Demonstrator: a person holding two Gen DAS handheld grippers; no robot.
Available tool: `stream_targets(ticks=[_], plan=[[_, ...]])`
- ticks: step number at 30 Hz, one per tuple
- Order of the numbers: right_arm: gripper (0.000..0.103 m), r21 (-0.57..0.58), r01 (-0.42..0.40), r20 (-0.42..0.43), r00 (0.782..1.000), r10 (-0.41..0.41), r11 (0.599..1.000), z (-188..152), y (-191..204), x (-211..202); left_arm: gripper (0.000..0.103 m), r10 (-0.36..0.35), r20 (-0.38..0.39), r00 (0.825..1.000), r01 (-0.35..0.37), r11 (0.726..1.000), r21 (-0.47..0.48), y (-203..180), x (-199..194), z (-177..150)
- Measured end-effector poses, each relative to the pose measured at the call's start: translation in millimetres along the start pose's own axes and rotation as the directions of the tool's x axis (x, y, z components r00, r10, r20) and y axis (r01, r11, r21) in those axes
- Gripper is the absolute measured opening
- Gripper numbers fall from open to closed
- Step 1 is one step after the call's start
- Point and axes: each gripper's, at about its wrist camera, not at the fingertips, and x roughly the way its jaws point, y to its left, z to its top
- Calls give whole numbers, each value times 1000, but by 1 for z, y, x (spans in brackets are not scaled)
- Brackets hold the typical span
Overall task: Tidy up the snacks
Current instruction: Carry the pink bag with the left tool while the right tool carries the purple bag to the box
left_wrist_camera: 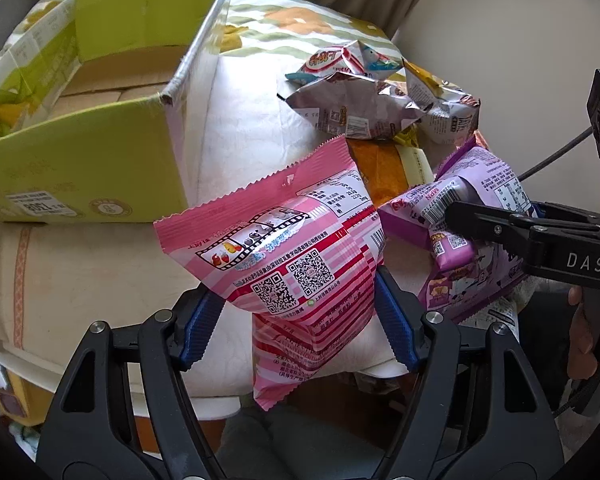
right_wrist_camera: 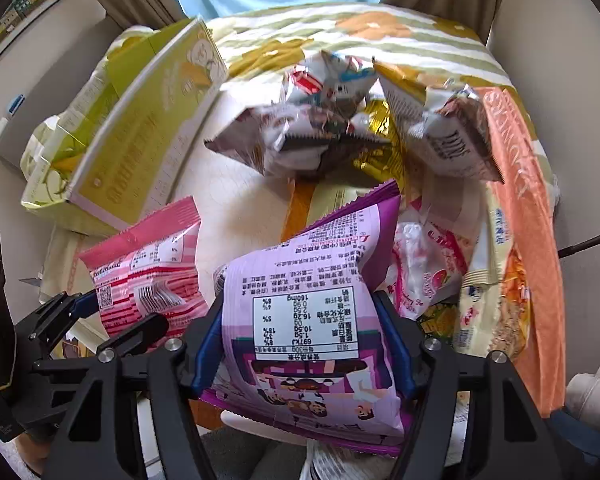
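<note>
A pink striped snack bag (left_wrist_camera: 284, 248) hangs above the cloth, and the blue pads of my left gripper (left_wrist_camera: 296, 292) are shut on its lower half. To its right, my right gripper (left_wrist_camera: 460, 232) is shut on a purple snack bag (left_wrist_camera: 472, 280). In the right wrist view the purple snack bag (right_wrist_camera: 304, 312) is squeezed between the pads of the right gripper (right_wrist_camera: 300, 304). At lower left there, the pink bag (right_wrist_camera: 148, 268) sits in my left gripper (right_wrist_camera: 124, 312). An open green cardboard box (left_wrist_camera: 92, 152) stands at the left.
A pile of crumpled silver and gold snack bags (right_wrist_camera: 320, 128) lies at the back of the cream cloth (left_wrist_camera: 260, 120). More packets and a long orange bag (right_wrist_camera: 528, 240) crowd the right side. The green box (right_wrist_camera: 140, 140) stands at the left, curtains and a window behind.
</note>
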Motion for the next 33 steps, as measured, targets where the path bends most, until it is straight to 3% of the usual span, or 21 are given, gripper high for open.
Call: stream_targets(ticks=[10, 15, 20, 27, 33], plan=[[64, -32, -44, 140, 989, 48, 999, 11, 20, -65, 69, 45, 143, 989, -48, 999, 22, -11, -82, 11], [64, -82, -54, 209, 975, 70, 995, 31, 47, -90, 69, 88, 253, 963, -94, 996, 11, 5, -131, 33], [64, -125, -69, 267, 958, 101, 990, 55, 83, -102, 69, 120, 305, 945, -121, 993, -16, 41, -159, 58], [64, -151, -86, 297, 946, 128, 985, 99, 150, -87, 69, 157, 296, 942, -147, 988, -55, 121, -170, 101], [64, -120, -68, 258, 961, 97, 990, 132, 201, -52, 69, 143, 193, 971, -141, 990, -22, 190, -148, 142]])
